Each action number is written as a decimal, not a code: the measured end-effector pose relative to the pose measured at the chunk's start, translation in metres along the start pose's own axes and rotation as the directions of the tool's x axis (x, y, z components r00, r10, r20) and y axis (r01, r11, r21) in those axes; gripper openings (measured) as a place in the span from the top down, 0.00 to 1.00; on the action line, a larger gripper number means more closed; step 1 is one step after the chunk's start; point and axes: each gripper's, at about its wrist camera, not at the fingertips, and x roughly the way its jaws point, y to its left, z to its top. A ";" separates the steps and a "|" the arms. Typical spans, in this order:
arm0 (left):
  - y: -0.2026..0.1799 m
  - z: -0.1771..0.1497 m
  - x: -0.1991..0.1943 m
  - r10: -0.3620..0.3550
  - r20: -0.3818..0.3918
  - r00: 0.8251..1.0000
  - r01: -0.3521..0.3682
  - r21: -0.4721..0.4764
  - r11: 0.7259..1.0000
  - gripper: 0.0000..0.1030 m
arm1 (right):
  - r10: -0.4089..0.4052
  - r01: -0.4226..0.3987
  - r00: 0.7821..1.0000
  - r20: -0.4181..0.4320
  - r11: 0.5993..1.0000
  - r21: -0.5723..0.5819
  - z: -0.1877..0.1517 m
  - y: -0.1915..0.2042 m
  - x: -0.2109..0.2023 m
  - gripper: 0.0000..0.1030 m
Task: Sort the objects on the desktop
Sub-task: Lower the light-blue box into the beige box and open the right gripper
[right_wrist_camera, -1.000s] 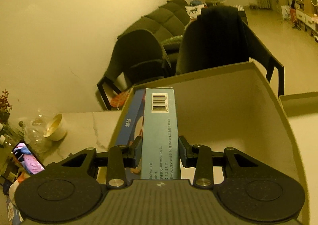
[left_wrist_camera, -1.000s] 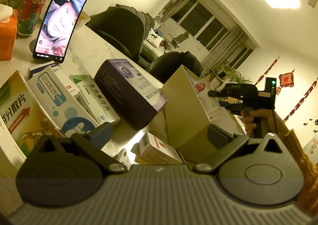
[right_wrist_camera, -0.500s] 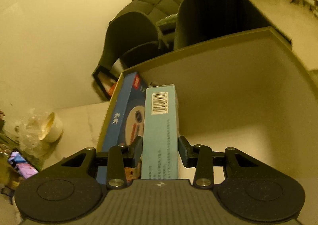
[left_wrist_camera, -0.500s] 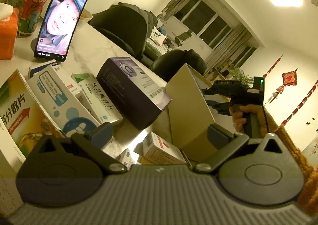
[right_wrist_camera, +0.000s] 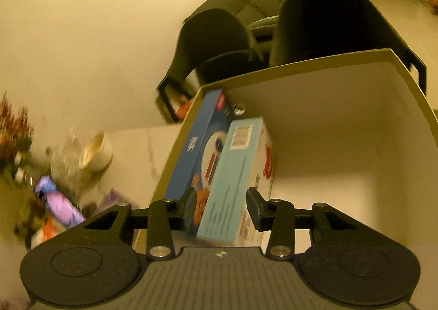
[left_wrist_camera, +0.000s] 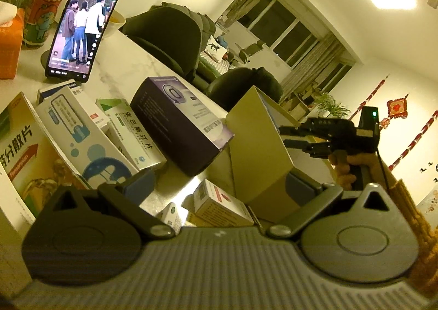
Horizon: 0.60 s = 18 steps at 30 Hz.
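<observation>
In the left wrist view, the left gripper (left_wrist_camera: pixel 219 187) sits low in the frame with its jaws spread wide and nothing between them, only small white-and-red medicine cartons (left_wrist_camera: pixel 221 204) lying on the pale marble tabletop (left_wrist_camera: pixel 123 69) beyond its blue-grey pads. Left of centre a row of medicine boxes leans together: a large white box with a blue circle design (left_wrist_camera: pixel 82 143), a slim white-and-green box (left_wrist_camera: pixel 134 137), and a dark purple rectangular box (left_wrist_camera: pixel 180 121) tilted on its edge. A tall tan cardboard box (left_wrist_camera: pixel 260 145) stands just right of centre. At upper left a black smartphone (left_wrist_camera: pixel 82 25) is propped upright with a video playing, beside an orange tissue pack (left_wrist_camera: pixel 9 44). At the right edge a hand (left_wrist_camera: pixel 345 170) in a knitted mustard sleeve holds the black right gripper (left_wrist_camera: pixel 290 136), which reaches over the top of the cardboard box. In the right wrist view, somewhat blurred, the right gripper (right_wrist_camera: pixel 221 206) points down into the cardboard box (right_wrist_camera: pixel 356 124). A light blue rectangular carton with a barcode label (right_wrist_camera: pixel 232 184) stands tilted between its fingers, leaning against a dark blue flat box (right_wrist_camera: pixel 197 145) that rests along the box's left wall. The jaws are opening: a gap shows at the right pad (right_wrist_camera: pixel 254 211), and the left pad's contact with the carton is hard to judge. A cream bowl (right_wrist_camera: pixel 95 154) sits on the table at left.
</observation>
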 end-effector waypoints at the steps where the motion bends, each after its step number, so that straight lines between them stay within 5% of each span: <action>1: 0.000 0.000 0.000 0.000 0.001 1.000 0.000 -0.001 1.000 0.00 | 0.002 -0.002 1.000 -0.016 0.999 -0.039 -0.002 0.004 -0.002 0.55; 9: 0.000 -0.001 0.003 0.005 -0.005 1.000 -0.005 -0.003 1.000 0.00 | -0.060 -0.003 0.985 -0.161 0.931 -0.364 -0.019 0.029 0.002 0.49; 18: 0.000 0.002 0.008 0.003 -0.018 1.000 -0.004 -0.018 1.000 0.00 | -0.193 0.064 0.975 -0.114 0.727 -0.684 -0.026 0.046 0.035 0.51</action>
